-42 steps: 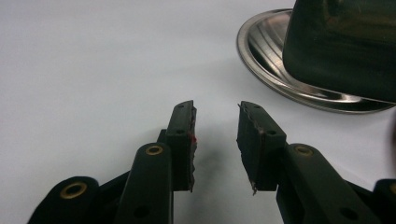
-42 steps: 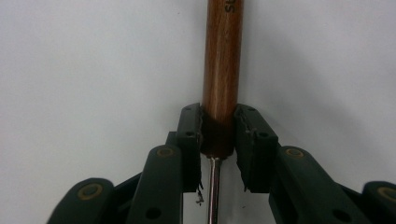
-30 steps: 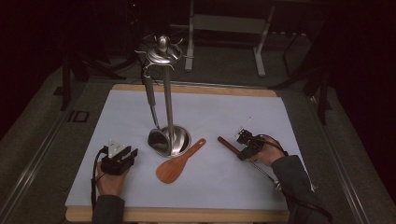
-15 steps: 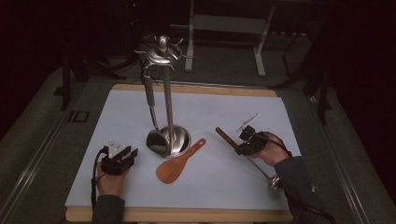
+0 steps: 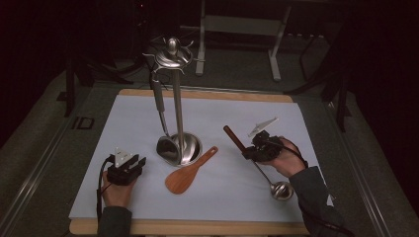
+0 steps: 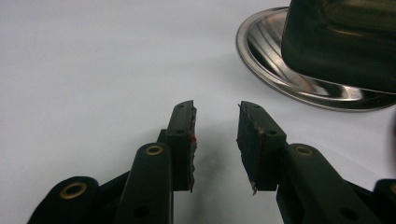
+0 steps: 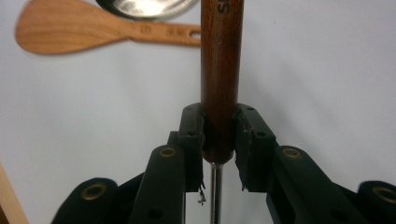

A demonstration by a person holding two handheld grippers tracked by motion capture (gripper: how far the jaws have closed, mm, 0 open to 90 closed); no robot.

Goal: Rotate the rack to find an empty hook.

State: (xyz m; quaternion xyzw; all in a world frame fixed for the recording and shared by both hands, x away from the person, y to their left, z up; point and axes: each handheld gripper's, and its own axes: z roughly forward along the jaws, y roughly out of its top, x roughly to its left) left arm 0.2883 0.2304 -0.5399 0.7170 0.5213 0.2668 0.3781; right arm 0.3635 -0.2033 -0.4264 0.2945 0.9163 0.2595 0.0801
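My right gripper is shut on the brown wooden handle of a ladle, held above the mat at the right. The handle tilts up to the left, while the ladle's metal bowl hangs low by the person's wrist. In the right gripper view both pads press on the handle. A steel utensil stand rises mid-mat with a dark-handled utensil hanging from a hook. A wooden rice paddle lies flat in front of it. My left gripper rests open on the mat, its jaws empty.
A white mat covers a wooden board. The stand's round base with the dark utensil head lies just ahead and right of the left gripper. The paddle is beyond the right gripper. Dark floor and metal frames surround the table.
The right gripper has risen with the ladle, lifting its wooden handle off the mat and tilting it upward. The left gripper has stayed still.
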